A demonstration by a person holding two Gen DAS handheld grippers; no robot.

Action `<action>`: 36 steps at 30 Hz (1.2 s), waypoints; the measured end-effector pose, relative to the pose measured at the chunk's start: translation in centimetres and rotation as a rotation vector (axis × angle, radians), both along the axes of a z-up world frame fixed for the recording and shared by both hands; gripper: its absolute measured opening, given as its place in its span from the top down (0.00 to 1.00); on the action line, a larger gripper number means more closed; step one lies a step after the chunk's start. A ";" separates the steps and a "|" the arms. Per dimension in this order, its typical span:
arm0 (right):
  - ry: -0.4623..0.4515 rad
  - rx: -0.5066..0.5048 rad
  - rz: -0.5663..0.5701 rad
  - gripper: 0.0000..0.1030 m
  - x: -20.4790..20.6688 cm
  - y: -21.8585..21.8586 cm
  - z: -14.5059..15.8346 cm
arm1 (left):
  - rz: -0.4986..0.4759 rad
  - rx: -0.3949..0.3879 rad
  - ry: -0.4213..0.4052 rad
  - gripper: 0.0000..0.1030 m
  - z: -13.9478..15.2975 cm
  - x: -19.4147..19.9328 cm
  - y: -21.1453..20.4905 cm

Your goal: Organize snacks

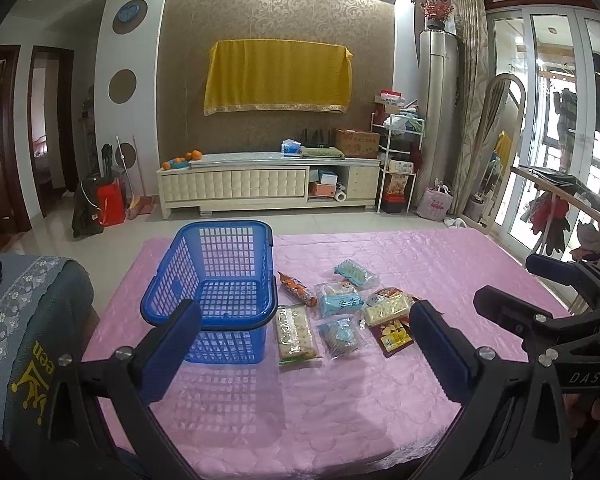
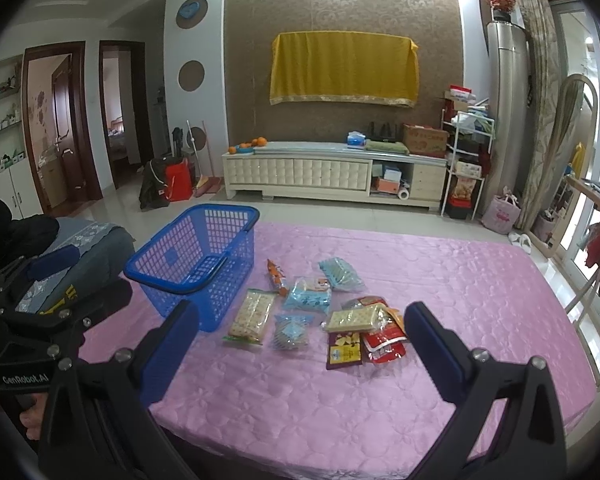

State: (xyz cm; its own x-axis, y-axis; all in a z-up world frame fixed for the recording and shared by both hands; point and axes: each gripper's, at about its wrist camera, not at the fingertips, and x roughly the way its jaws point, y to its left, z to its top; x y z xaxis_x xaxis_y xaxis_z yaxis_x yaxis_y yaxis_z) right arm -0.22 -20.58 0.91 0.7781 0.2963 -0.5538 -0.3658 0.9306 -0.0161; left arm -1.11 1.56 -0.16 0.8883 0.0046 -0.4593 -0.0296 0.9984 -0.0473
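A blue plastic lattice basket [image 1: 216,288] with a dark handle rim stands upright and empty on a table under a pink quilted satin cloth [image 1: 340,400]. All the snacks lie flat on the cloth just to the right of the basket, none inside it. Nearest the basket are a long clear packet of pale crackers [image 1: 294,334] and, behind that, a slim orange wrapper [image 1: 298,290] lying at a slant. Further from the basket come three light blue packets: one ridged packet [image 1: 354,274] at the back, a wider one [image 1: 338,300] in the middle and a rounder one [image 1: 340,336] in front. Furthest from the basket sits a small heap: a cream cracker bar [image 2: 356,318] on top of a dark maroon pouch [image 2: 344,352] and a red foil pouch [image 2: 384,346]. The left gripper [image 1: 304,352] hovers above the cloth in front of the basket, its blue-padded jaws spread wide and holding nothing; the left pad overlaps the basket's near corner in its own view. The right gripper [image 2: 300,352] hangs likewise above the cloth, further from the basket, jaws wide apart and empty, framing the snack heap.
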 end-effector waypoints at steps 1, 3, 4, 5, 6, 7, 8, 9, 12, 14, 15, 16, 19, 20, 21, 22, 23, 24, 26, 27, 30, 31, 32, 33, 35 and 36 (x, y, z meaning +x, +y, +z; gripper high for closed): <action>0.000 0.001 0.001 0.00 0.0 0.0 0.0 | -0.001 -0.002 0.001 0.00 0.0 0.0 0.0; 0.004 0.000 0.000 0.00 0.0 0.1 0.1 | -0.001 -0.006 0.003 0.00 0.0 0.0 0.0; 0.004 -0.001 0.001 0.00 0.0 0.1 0.1 | -0.002 -0.006 0.005 0.00 0.0 0.1 0.0; 0.004 -0.001 0.002 0.00 0.0 0.2 0.1 | -0.002 -0.007 0.005 0.00 0.0 0.1 0.0; 0.003 -0.001 0.001 0.00 0.0 0.2 0.1 | -0.003 -0.009 0.005 0.00 0.0 0.1 0.0; 0.003 0.000 0.001 0.00 0.0 0.2 0.2 | -0.003 -0.010 0.005 0.00 0.0 0.1 0.0; 0.003 0.001 0.002 0.00 0.1 0.2 0.2 | -0.004 -0.013 0.005 0.00 0.0 0.1 0.0; 0.004 0.002 0.002 0.00 0.1 0.2 0.2 | -0.004 -0.014 0.005 0.00 0.0 0.0 0.0; 0.002 0.003 0.002 0.00 0.1 0.3 0.3 | -0.004 -0.015 0.004 0.00 0.0 0.1 0.1; 0.002 0.005 0.002 0.00 0.1 0.3 0.2 | 0.000 -0.015 0.002 0.00 0.1 0.0 0.1; 0.004 0.008 0.003 0.00 0.1 0.4 0.2 | 0.001 -0.015 0.001 0.00 0.2 0.0 0.1; 0.005 0.010 0.003 0.00 0.1 0.3 0.2 | 0.000 -0.016 0.002 0.00 0.2 0.0 0.1; 0.002 0.006 0.002 0.00 0.0 0.4 0.3 | 0.000 -0.011 0.002 0.00 0.2 0.0 0.0; 0.001 0.006 0.002 0.00 0.0 0.3 0.2 | 0.001 -0.010 0.001 0.00 0.3 -0.1 0.0; 0.002 0.008 0.002 0.00 0.1 0.3 0.2 | 0.001 -0.010 0.001 0.00 0.3 0.0 0.0; 0.003 0.010 0.003 0.00 0.0 0.1 0.2 | 0.000 -0.014 0.005 0.00 0.3 0.0 0.0; 0.005 0.011 0.002 0.00 0.0 0.1 0.2 | -0.003 -0.020 0.006 0.00 0.3 -0.1 0.1; 0.005 0.014 0.001 0.00 0.0 0.1 0.2 | -0.006 -0.027 0.006 0.00 0.3 -0.1 0.1; 0.005 0.011 -0.001 0.00 0.0 0.0 0.1 | -0.004 -0.022 0.004 0.00 0.4 -0.1 0.0; 0.003 0.007 0.000 0.00 -0.1 0.0 0.1 | -0.004 -0.020 0.004 0.00 0.3 -0.1 0.0; 0.004 0.009 0.000 0.00 -0.1 0.0 0.2 | -0.002 -0.016 0.003 0.00 0.4 0.0 -0.1; 0.005 0.008 0.000 0.00 -0.1 0.0 0.2 | -0.001 -0.015 0.003 0.00 0.4 0.0 -0.1; 0.005 0.007 0.000 0.00 -0.2 0.0 0.1 | -0.002 -0.015 0.004 0.00 0.4 0.0 0.0; 0.006 0.007 0.000 0.00 -0.1 0.0 0.2 | -0.002 -0.015 0.004 0.00 0.3 0.0 0.0; 0.006 0.006 0.001 0.00 -0.2 0.0 0.1 | 0.002 -0.012 0.006 0.00 0.2 0.0 0.1; 0.005 0.008 0.000 0.00 -0.2 0.0 0.2 | 0.006 -0.008 0.006 0.00 0.2 0.1 0.1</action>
